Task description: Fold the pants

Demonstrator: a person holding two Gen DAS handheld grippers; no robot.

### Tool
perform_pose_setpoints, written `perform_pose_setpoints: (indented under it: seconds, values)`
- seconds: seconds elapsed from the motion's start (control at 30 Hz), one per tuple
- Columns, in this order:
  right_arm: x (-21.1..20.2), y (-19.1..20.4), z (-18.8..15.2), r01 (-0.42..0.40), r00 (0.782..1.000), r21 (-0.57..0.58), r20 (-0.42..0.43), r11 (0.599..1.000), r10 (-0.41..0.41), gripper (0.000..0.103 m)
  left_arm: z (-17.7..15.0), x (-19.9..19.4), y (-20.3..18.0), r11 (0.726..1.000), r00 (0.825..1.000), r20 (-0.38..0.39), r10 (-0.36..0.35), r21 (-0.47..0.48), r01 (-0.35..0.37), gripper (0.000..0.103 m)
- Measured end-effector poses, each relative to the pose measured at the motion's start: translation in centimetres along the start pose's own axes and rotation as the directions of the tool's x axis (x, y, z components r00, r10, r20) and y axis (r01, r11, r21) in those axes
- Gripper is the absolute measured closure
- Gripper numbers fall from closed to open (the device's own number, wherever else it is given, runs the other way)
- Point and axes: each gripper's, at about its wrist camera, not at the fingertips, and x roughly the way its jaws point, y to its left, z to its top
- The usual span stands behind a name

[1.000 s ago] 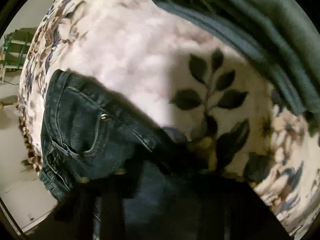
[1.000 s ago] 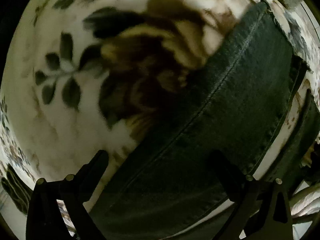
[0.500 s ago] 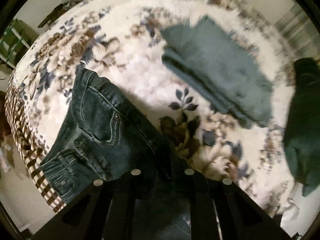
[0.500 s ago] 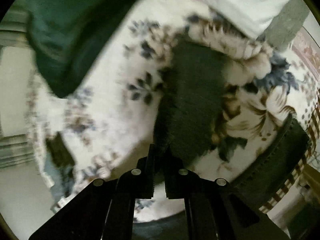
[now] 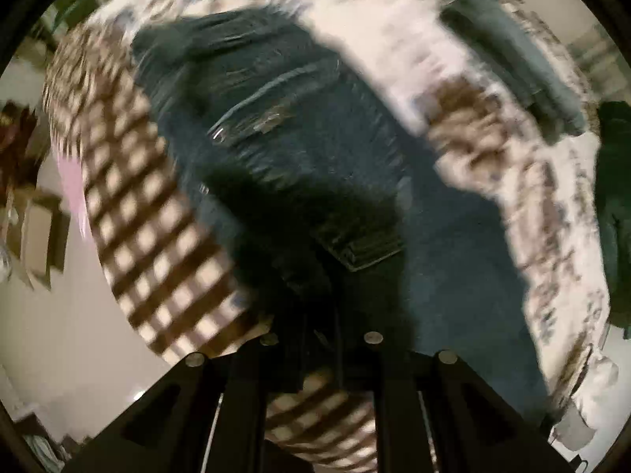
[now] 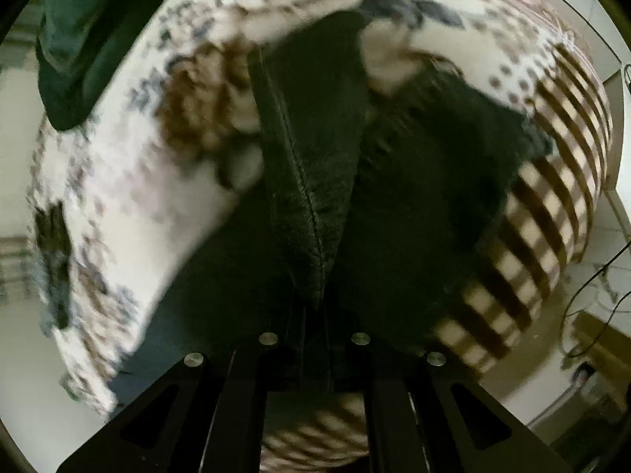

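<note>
Left tongs [image 5: 317, 315] and right tongs [image 6: 313, 315] are each closed on the jeans [image 5: 315, 126], apparently lifted above the bed [image 5: 130, 181]. Risk: thick denim slipping free, collapsing the fold.

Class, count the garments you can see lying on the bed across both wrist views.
3: dark jeans held in both grippers, folded grey-blue garment far right, dark green garment at the edge. Others may be hidden.

You had a bed [image 5: 465, 90] under a pale floral blanket [image 6: 130, 181] with a brown checked border [image 5: 146, 213]. Beyond the bed's checked edge lay pale floor [image 5: 59, 335]. Off that edge in the right wrist view, dark cables [image 6: 591, 276] trailed across the floor. The light was dim, and both views were blurred.
</note>
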Motion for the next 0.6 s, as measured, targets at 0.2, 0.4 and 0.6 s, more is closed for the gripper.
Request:
perform_pose_setpoints:
  seconds: [0.2, 0.4, 0.6]
  values:
    - [1.2, -1.4, 0.0, 0.004, 0.996, -0.092, -0.09, 0.996, -0.012, 0.07, -0.6, 1.0, 1.3, 0.997, 0.998, 0.013, -0.067, -0.031, 0.067, 0.089]
    - [-4.7, -4.4, 1.6, -0.073, 0.997, -0.026, 0.022, 0.997, 0.074, 0.051, -0.2, -2.8, 0.1, 0.999, 0.992, 0.119, -0.044, -0.014, 0.046, 0.023]
    - [-5.4, -5.6, 5.8, -0.147, 0.982, 0.072, 0.129, 0.987, 0.137, 0.043, 0.7, -2.4, -1.1, 0.998, 0.992, 0.118, 0.035, 0.046, -0.04, 0.009]
